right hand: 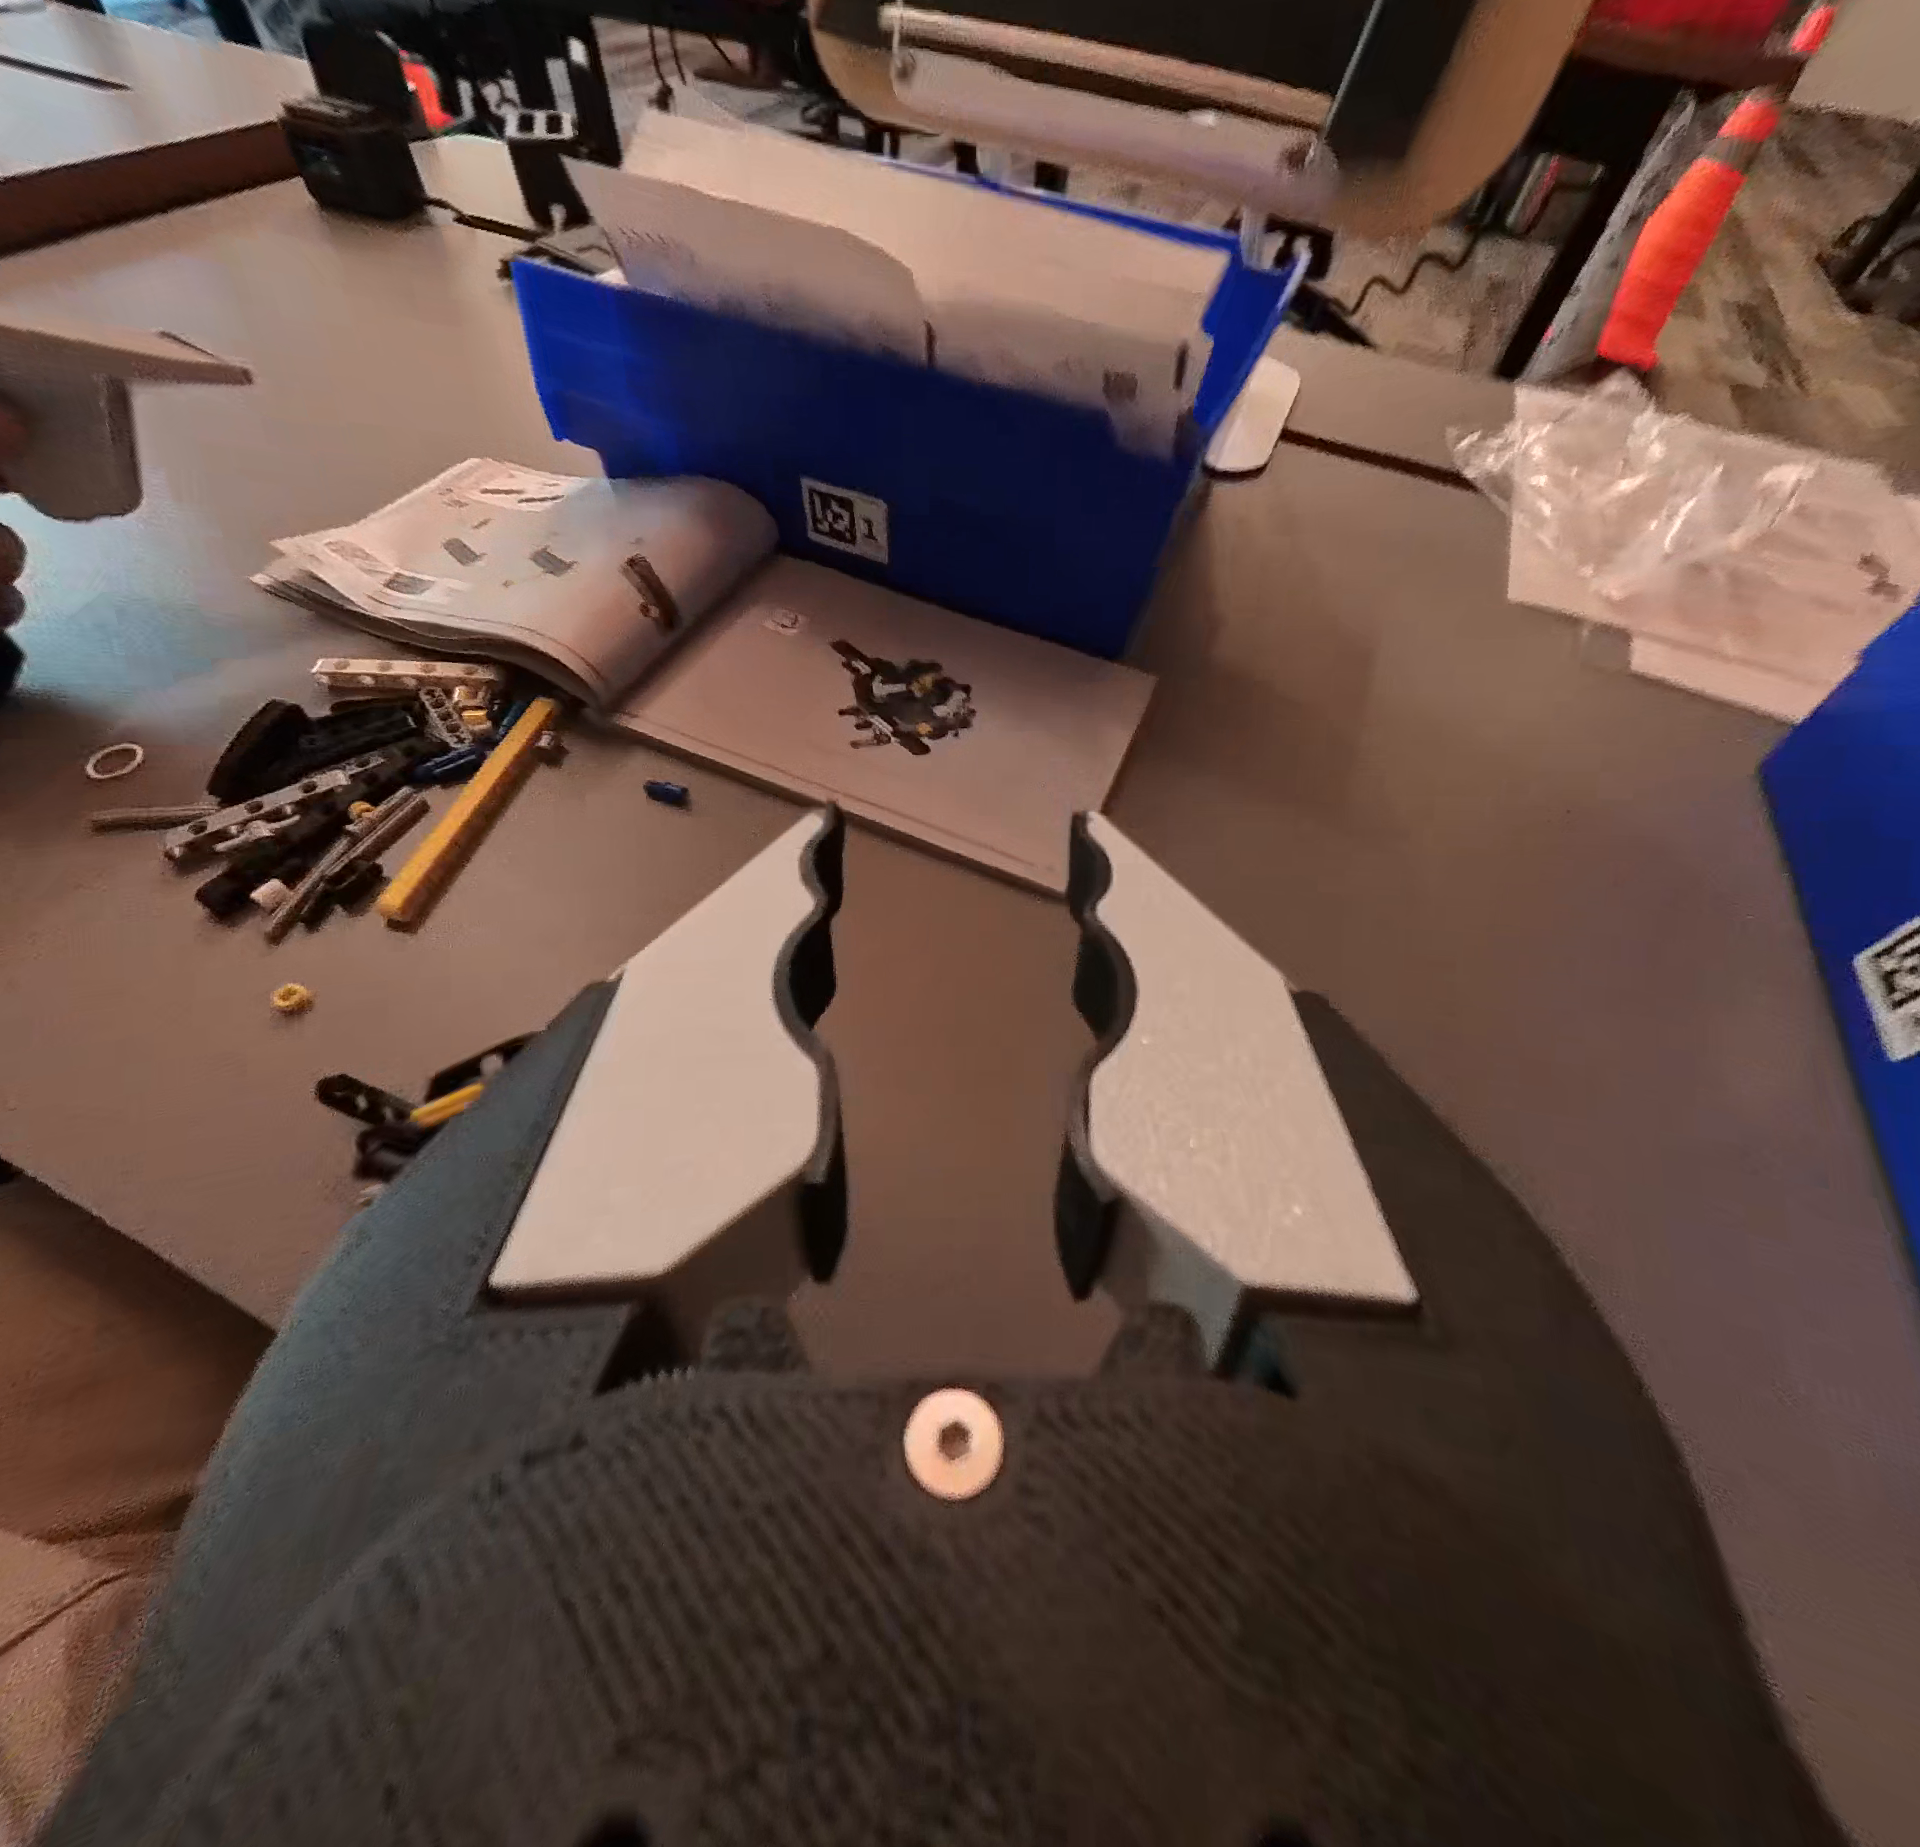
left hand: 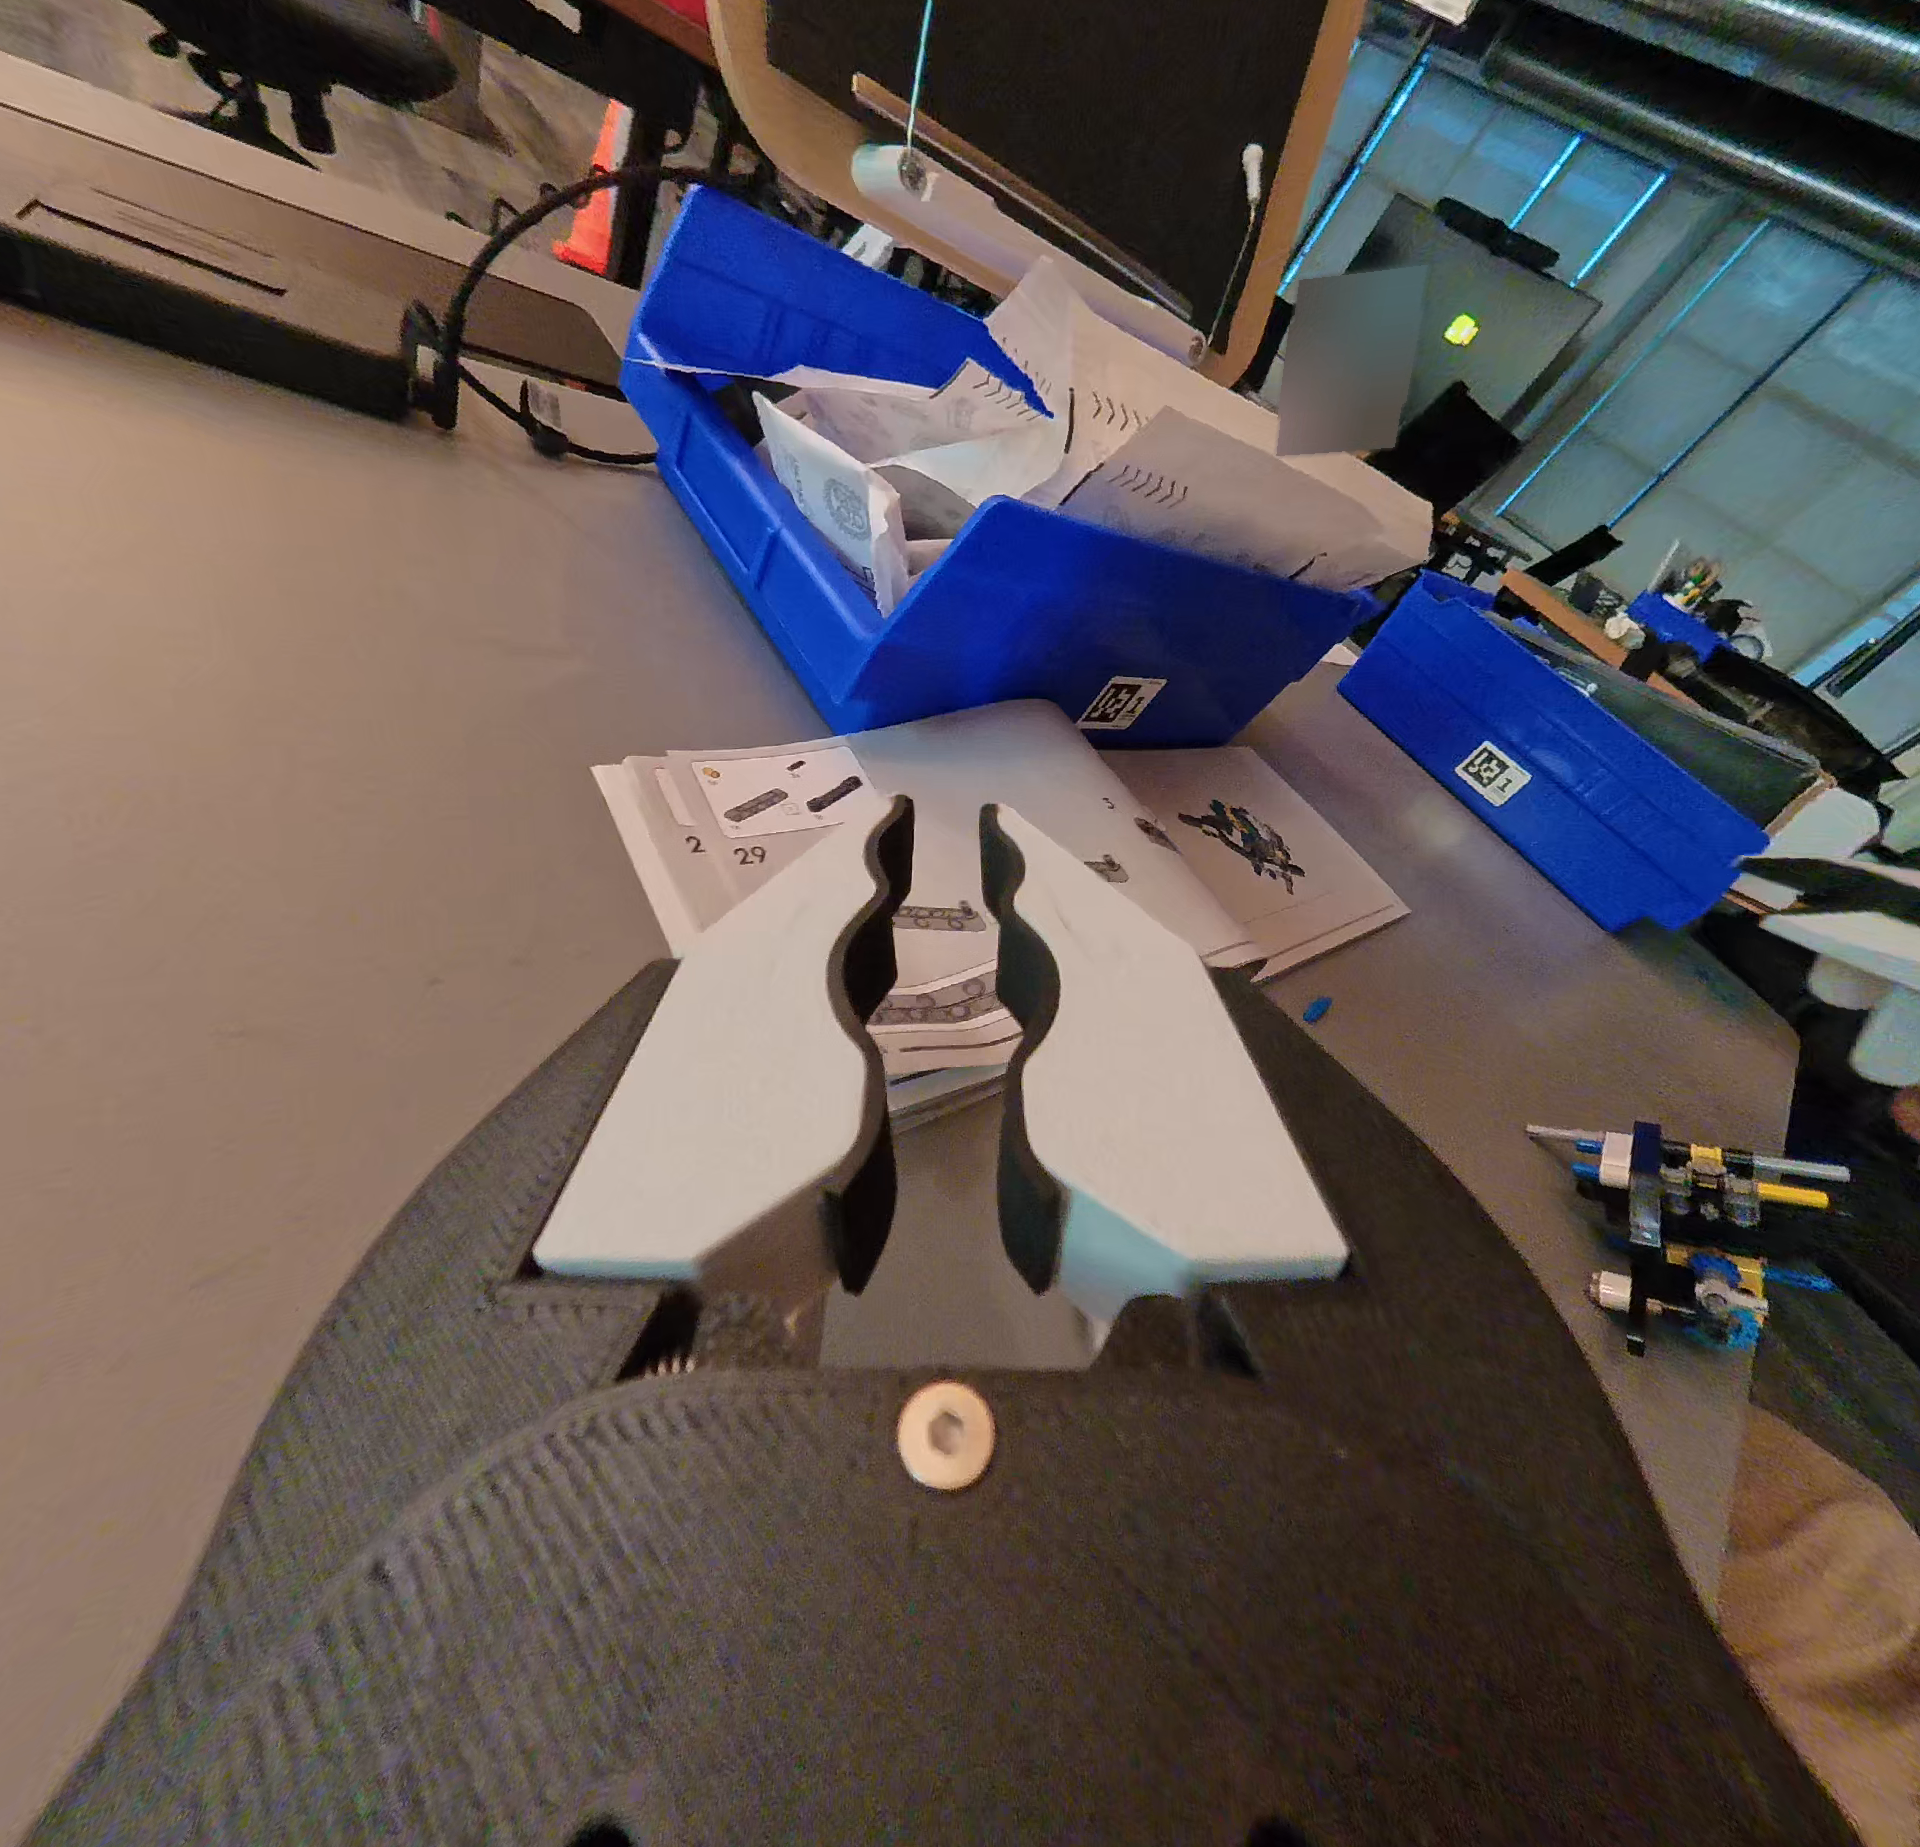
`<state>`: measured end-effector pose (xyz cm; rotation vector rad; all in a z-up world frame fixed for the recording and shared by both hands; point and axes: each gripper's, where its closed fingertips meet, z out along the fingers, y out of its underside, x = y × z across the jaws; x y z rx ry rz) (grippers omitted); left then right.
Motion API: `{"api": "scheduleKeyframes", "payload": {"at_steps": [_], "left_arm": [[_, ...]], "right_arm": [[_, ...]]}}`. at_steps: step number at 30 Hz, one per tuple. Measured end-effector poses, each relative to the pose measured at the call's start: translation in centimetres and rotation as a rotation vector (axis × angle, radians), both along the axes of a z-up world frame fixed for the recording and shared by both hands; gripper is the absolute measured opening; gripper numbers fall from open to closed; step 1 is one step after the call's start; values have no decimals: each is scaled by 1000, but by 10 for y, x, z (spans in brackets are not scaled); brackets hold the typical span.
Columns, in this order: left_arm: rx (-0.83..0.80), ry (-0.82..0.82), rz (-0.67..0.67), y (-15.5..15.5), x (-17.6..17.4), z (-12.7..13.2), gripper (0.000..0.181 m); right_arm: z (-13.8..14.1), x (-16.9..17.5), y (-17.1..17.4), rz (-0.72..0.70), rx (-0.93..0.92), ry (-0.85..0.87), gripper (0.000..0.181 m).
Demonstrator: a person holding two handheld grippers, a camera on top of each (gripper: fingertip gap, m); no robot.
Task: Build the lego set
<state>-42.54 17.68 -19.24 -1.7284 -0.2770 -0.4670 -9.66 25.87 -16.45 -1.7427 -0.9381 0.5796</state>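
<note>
Left gripper [left hand: 945,821] empty, jaws narrowly parted above the open instruction booklet [left hand: 1226,852] at frame centre. Right gripper [right hand: 954,836] released, wide gap, holding nothing. Loose lego pieces [right hand: 332,779] heaped left of frame on the table [right hand: 1351,758]; part-built lego assembly [left hand: 1688,1226] lower right.

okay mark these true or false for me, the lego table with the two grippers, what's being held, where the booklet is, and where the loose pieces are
1. Both grippers are empty. True: the left gripper and right gripper are open, holding nothing.
2. The instruction booklet is closed. False: it lies open in front of the blue bin.
3. The blue bin holds paper. True.
4. The loose pieces are inside the bin. False: they lie on the table beside the booklet.
5. A partly built model stands on the table. True.
</note>
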Motion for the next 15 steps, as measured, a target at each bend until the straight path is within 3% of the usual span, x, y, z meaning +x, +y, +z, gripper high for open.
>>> {"api": "scheduleKeyframes", "payload": {"at_steps": [3, 8, 12, 15], "left_arm": [[7, -20, 1, 2, 4, 0, 11], [-9, -40, -28, 7, 8, -2, 15], [19, -56, 7, 4, 2, 1, 15], [32, -45, 20, 2, 1, 2, 15]], "right_arm": [[-8, -4, 15, 33, -83, 50, 47], [8, -13, 19, 185, -52, 35, 48], [17, -16, -22, 365, -23, 0, 47], [8, -8, -53, 448, 34, -115, 42]]}}
